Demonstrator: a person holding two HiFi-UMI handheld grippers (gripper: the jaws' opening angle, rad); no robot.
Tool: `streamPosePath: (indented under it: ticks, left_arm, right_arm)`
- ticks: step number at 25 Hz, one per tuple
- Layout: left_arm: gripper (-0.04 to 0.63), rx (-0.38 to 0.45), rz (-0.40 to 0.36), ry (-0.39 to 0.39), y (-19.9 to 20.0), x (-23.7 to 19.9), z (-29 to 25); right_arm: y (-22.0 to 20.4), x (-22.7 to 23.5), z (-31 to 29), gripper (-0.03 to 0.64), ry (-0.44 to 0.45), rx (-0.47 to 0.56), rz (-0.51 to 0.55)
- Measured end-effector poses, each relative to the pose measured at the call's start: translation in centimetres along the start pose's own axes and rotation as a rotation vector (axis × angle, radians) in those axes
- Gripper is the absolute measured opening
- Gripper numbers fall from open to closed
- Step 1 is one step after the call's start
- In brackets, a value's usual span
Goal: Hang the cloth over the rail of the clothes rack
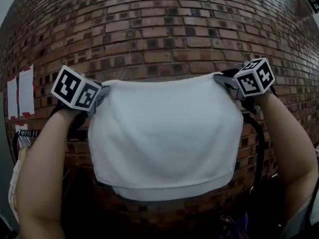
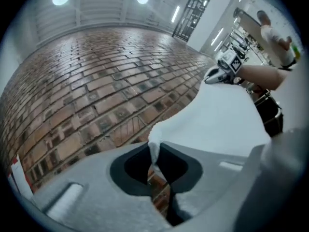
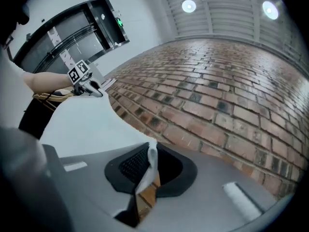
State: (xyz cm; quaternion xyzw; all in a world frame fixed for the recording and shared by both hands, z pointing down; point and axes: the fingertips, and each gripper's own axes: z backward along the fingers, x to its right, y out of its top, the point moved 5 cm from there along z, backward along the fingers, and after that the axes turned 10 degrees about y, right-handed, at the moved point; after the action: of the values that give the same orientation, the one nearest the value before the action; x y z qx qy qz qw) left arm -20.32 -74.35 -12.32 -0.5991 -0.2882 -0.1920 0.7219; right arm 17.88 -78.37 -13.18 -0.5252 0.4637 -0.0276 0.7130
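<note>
A white cloth point(image 1: 164, 133) hangs spread out in front of me, held up by its two top corners against a brick wall. My left gripper point(image 1: 102, 94) is shut on the top left corner, and my right gripper point(image 1: 222, 79) is shut on the top right corner. In the left gripper view the cloth's edge point(image 2: 222, 120) runs from the pinched corner between my left gripper's jaws point(image 2: 155, 161) toward the other gripper point(image 2: 222, 71). The right gripper view shows the other corner pinched in my right gripper point(image 3: 149, 163). A black rack upright point(image 1: 259, 148) shows behind the cloth's right side. The rail is mostly hidden by the cloth.
The brick wall point(image 1: 164, 29) fills the background close behind. White paper sheets point(image 1: 20, 91) are stuck on it at the left. Clothes hang on a dark rail point(image 1: 25, 133) at the lower left. A person point(image 2: 273, 37) stands far off in the left gripper view.
</note>
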Motion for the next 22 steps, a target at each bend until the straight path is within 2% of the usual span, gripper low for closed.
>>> streamPosePath:
  ticks: [5,13,17,20,22]
  left_arm:
    - [0.023,-0.122,-0.114,-0.123,-1.8,1.2,-2.9]
    - [0.023,-0.296,-0.304,-0.315,-5.0,4.9,-4.7]
    - [0.023,-0.299,-0.340,-0.341,-5.1,5.5,-4.8]
    - [0.095,-0.286,-0.333,-0.320,-4.8,5.2,-4.9]
    - [0.152,-0.301,-0.347,-0.304,-5.1,5.0,-4.9]
  right_arm:
    - [-3.9,0.2,-3.1,0.026,0.148,-0.175,-0.026]
    - [-7.8,-2.0,-5.4,0.026,0.321,-0.323,-0.025]
    - [-8.3,-2.7,-5.7,0.037,0.353,-0.349,-0.015]
    - [-8.4,-2.9,-5.9,0.116,0.360,-0.345,-0.015]
    - [-8.5,-3.3,-6.0,0.145,0.370,-0.351,-0.010]
